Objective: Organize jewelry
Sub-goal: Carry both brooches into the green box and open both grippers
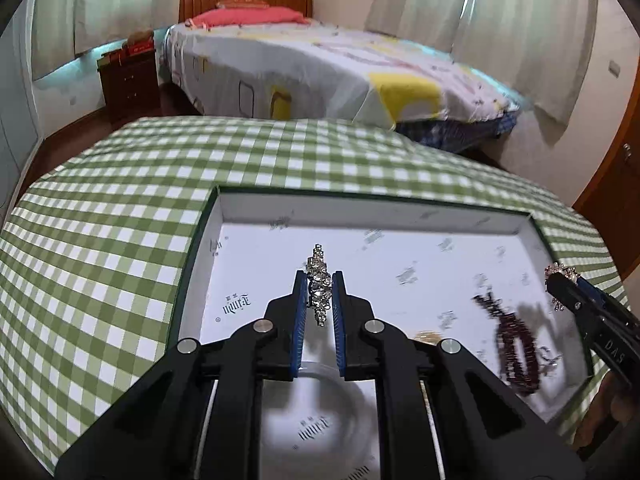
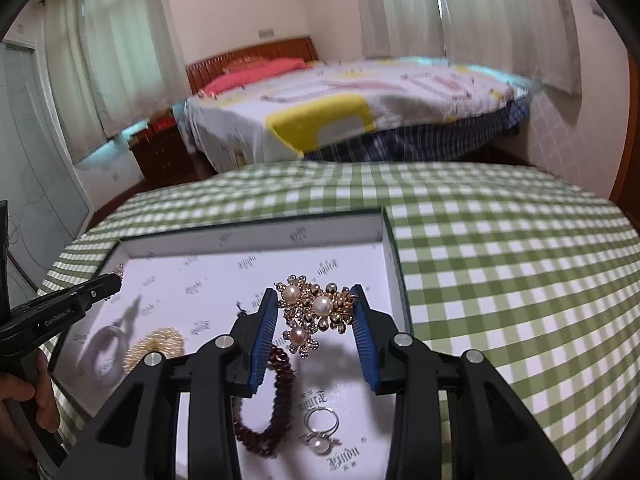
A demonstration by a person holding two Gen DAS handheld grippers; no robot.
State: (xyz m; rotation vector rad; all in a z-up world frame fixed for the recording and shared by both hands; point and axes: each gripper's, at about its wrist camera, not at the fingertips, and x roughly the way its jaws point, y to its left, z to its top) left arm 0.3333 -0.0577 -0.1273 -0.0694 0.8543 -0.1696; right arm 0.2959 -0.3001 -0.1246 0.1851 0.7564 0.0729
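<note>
A shallow white box [image 1: 400,210] with printed lining lies on the green checked table; it also shows in the right wrist view [image 2: 384,248]. My left gripper [image 1: 319,280] is shut on a silver rhinestone piece [image 1: 319,276], held above the box's left part. My right gripper [image 2: 314,304] is shut on a gold and pearl brooch [image 2: 316,306], held above the box's right part. In the box lie a dark red bead bracelet [image 2: 276,396], a pearl ring [image 2: 320,434], a gold chain piece [image 2: 160,344] and a pale bangle [image 2: 106,344].
The green checked tablecloth [image 2: 500,280] covers the table around the box. Beyond the table stand a bed [image 1: 320,68], a dark nightstand [image 1: 128,80] and curtains. A wooden door [image 1: 616,184] is at the right.
</note>
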